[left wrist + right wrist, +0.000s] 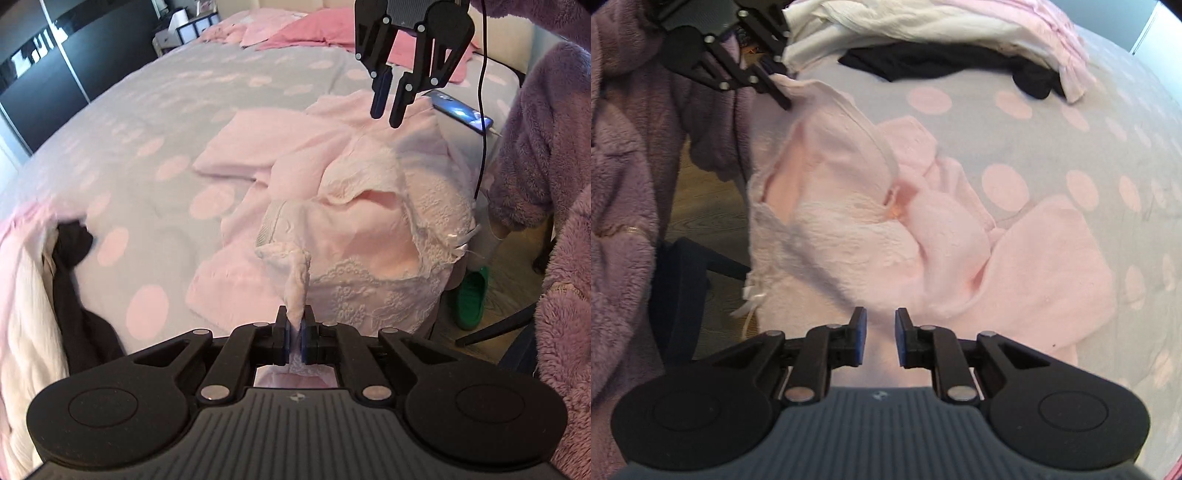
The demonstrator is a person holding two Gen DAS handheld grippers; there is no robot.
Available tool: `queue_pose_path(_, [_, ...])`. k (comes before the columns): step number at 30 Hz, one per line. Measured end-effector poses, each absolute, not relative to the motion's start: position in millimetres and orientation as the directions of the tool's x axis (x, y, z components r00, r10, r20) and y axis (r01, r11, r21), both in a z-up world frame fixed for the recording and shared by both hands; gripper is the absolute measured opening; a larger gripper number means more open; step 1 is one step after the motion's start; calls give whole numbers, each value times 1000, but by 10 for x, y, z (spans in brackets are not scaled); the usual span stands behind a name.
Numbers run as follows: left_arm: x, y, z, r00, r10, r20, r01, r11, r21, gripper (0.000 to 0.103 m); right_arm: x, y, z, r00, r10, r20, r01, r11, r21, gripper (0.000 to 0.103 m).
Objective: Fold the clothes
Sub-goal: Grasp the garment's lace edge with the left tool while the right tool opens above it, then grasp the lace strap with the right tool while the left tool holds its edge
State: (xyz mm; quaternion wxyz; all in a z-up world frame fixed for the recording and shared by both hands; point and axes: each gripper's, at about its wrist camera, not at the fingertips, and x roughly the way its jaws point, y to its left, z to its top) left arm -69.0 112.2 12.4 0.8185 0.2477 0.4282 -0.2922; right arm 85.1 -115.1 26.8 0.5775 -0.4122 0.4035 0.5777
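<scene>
1. Pink garment (pixel 369 236), soft fleecy cloth with white lace trim, heaped and rumpled at bed (pixel 147 122) edge, on grey cover with round pink dots.
2. Left wrist view: left claw (pixel 294 334) pressed together, pinching a twisted lace corner of that garment; right claw (pixel 388 107) above far side, black fingers slightly parted, nothing between. Glossy phone (pixel 463 110) just beyond; fuzzy purple sleeve (pixel 532 147) at right.
3. Right wrist view: right claw (pixel 881 338) spread over garment, blue pads clear of cloth. White and black clothes (pixel 942 44) piled beyond.
</scene>
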Motion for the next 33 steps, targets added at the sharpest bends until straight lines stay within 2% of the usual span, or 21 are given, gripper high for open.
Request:
queue_pose_path(2, [-662,1140,96,452,-270,-850,688,712,140,3,943,-1058,132,-4,335,-942,-1000,-17,-2,35])
queue_pose_path(3, [-650,1144,79,449,-270,-852,685,716,134,3,977,-1028,99,-8,335,-942,-1000,-22,1,36])
queue_pose_path(18, [-556,1165,12,430,-275,-860,678,728,107,3,1140,-1032,-385,-90,302,-949,-992,55,112,35])
queue_pose_path(19, [-559,1163,15,433,-274,-859,677,728,109,3,1115,-1043,-389,-85,300,-950,-993,52,105,34])
queue_pose_path(21, [-565,1160,24,440,-272,-856,675,729,115,3,1036,-1067,-369,-72,298,-952,-995,38,87,9])
queue_pose_path(27, [-574,1200,197,519,-259,-814,623,767,153,3,920,-1228,18,34,374,-927,-997,79,-5,6])
queue_pose_path(33, [-425,1279,733,639,-251,-727,537,822,188,2,907,-1489,748,269,423,-865,-959,201,-200,5])
